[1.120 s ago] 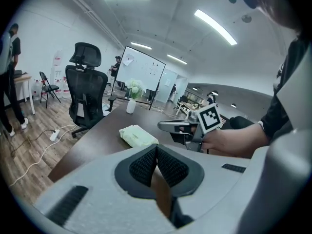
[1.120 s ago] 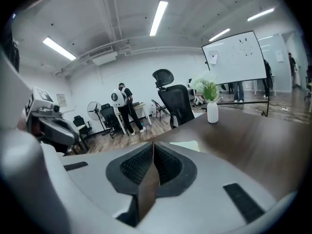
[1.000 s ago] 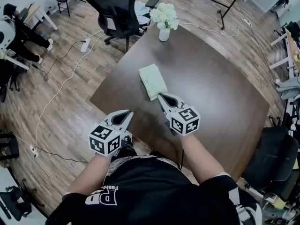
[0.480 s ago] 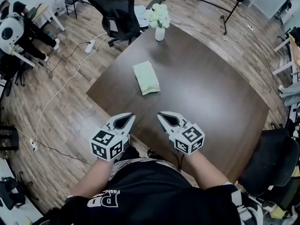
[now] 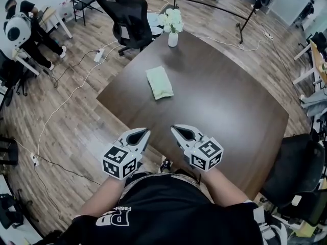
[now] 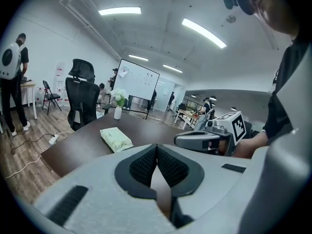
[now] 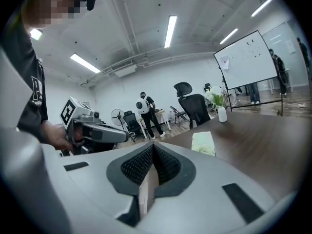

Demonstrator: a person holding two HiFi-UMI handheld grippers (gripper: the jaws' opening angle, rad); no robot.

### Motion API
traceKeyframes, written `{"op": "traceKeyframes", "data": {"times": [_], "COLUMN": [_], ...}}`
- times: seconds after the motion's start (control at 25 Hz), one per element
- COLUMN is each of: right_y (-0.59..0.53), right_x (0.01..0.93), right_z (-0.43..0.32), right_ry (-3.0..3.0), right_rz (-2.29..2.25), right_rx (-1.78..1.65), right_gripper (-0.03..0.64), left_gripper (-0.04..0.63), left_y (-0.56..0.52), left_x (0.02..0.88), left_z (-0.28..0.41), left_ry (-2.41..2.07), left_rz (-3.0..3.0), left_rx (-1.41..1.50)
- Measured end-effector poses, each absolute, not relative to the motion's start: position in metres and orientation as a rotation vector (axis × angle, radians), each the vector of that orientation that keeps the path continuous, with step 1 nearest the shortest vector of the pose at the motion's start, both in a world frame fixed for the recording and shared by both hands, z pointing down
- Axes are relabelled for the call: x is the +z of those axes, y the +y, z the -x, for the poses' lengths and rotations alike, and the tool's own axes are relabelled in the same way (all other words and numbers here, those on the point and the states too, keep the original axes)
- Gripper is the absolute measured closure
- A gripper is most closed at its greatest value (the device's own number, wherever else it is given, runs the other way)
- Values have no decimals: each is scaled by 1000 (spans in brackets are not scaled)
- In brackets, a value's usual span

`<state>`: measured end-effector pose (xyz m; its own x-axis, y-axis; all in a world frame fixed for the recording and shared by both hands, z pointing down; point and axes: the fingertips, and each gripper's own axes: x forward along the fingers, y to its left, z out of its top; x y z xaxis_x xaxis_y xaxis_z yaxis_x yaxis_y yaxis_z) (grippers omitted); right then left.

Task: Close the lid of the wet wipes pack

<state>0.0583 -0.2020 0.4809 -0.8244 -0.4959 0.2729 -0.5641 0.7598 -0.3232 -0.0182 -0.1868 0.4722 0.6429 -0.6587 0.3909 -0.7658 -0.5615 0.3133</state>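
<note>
Both grippers are held close in front of the person's body at the near edge of the dark wooden table (image 5: 225, 101), side by side and a little apart, tips pointing out over the tabletop. The left gripper (image 5: 144, 132) has its jaws brought together: the ribbed pads meet at the tips and nothing sits between them. The right gripper (image 5: 175, 129) is the same, with pads pressed tip to tip and nothing held. The wet wipes pack (image 5: 159, 82), pale green and flat, lies on the table well ahead of both grippers, roughly on the line between them; from the left gripper it sits ahead and a little to the left of the jaw tips, from the right gripper ahead and to the right. Neither gripper touches it. Its lid is too small to make out from here. Farther beyond the pack, near the table's far corner, stands a white vase of flowers (image 5: 172, 27), and past that corner a black office chair (image 5: 127, 14) stands on the wood floor.
</note>
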Motion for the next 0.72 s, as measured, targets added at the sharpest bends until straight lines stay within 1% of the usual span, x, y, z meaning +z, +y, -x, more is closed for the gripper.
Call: {"op": "traceKeyframes", "data": {"times": [0.44,0.72], "right_y": [-94,-44], "right_x": [474,469], "right_z": [-40,-50], "right_ry": [-2737,-2721], "right_rz": [-936,-1030], "right_rx": [646,649], "right_gripper": [613,612], "left_gripper": [578,578], "left_y": [-86,-49], "left_x": [455,452], "left_z": [30,35], "left_ry": [-1027,-1005], "left_rz": [-2467,-2499], "left_rx": [256,223]}}
